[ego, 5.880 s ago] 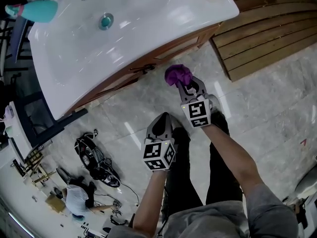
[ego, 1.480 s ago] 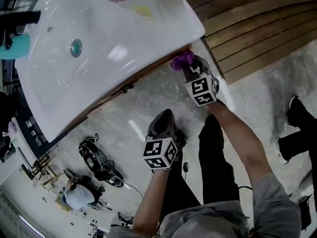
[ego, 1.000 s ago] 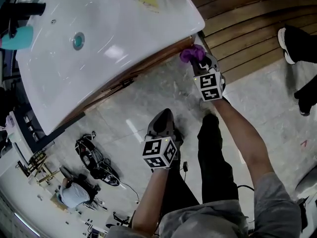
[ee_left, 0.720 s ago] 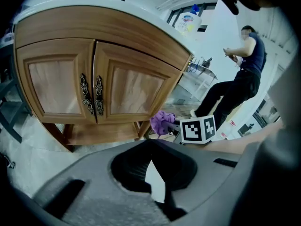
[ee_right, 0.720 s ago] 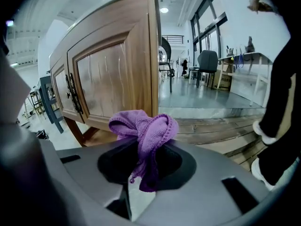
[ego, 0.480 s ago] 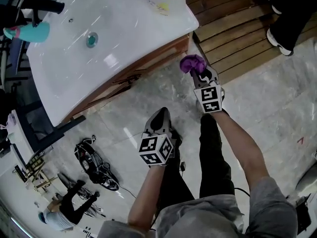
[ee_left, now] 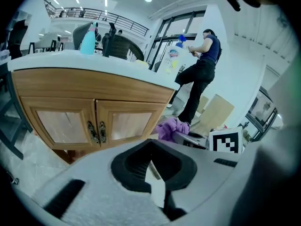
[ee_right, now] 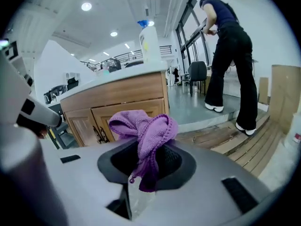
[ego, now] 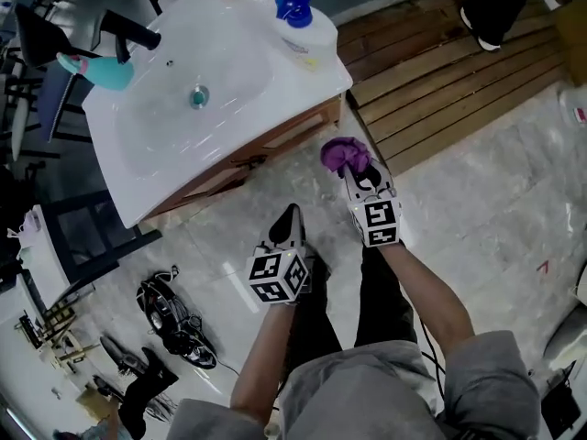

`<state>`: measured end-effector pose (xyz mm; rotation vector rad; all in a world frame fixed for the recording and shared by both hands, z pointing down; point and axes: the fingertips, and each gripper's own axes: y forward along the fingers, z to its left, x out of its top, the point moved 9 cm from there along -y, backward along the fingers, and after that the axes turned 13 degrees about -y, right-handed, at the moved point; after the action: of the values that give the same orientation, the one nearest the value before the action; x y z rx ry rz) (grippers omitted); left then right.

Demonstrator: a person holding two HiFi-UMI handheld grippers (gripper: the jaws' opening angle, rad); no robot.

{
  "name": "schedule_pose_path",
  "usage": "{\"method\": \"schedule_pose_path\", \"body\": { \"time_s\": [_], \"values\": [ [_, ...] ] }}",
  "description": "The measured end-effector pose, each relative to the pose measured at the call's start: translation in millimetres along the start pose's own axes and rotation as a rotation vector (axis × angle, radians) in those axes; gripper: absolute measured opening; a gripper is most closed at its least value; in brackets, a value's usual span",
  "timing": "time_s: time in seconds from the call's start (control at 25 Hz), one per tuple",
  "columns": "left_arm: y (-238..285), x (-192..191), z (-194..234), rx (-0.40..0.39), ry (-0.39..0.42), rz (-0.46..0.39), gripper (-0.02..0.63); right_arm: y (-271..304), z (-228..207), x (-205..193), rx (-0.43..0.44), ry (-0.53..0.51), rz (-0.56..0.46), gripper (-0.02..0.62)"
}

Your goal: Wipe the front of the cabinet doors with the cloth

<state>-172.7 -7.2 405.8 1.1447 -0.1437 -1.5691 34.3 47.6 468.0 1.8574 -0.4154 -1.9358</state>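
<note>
- Fingers of the right gripper (ego: 358, 174) are clamped on the cloth (ego: 343, 154); the wad sticks out beyond the tips.
- The cloth hangs in the air near the right end of the cabinet front, apart from the cabinet doors (ee_left: 70, 126). No contact visible.
- Fingers of the left gripper (ee_left: 153, 169) are together with nothing between them; it is held low, nearer the person.
- Judged step: no stroke under way. Cannot tell how much wood is wiped.
- Next move likely needs: carry the wad far and left onto a door panel, press lightly, and sweep around the dark handles (ee_left: 96, 132).
- Cloth: purple, knit texture, bunched in folds, one tail drooping between the fingers. Soft, and should flatten under pressure.
</note>
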Motion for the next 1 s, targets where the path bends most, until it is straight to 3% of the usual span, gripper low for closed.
{"method": "schedule_pose_path", "body": {
  "time_s": [0.4,1.0],
  "values": [
    [-54.4,51.6,-60.5,-0.077,0.032,-0.093,0.008,-87.4,-14.0,103.5,-0.014,0.033,-0.096,0.094],
    [-141.0,114.5,-117.5,-0.168,0.134,-0.242,0.008,-174.2,12.8,228.1,0.003,0.049,-0.282,0.094]
  ]
}}
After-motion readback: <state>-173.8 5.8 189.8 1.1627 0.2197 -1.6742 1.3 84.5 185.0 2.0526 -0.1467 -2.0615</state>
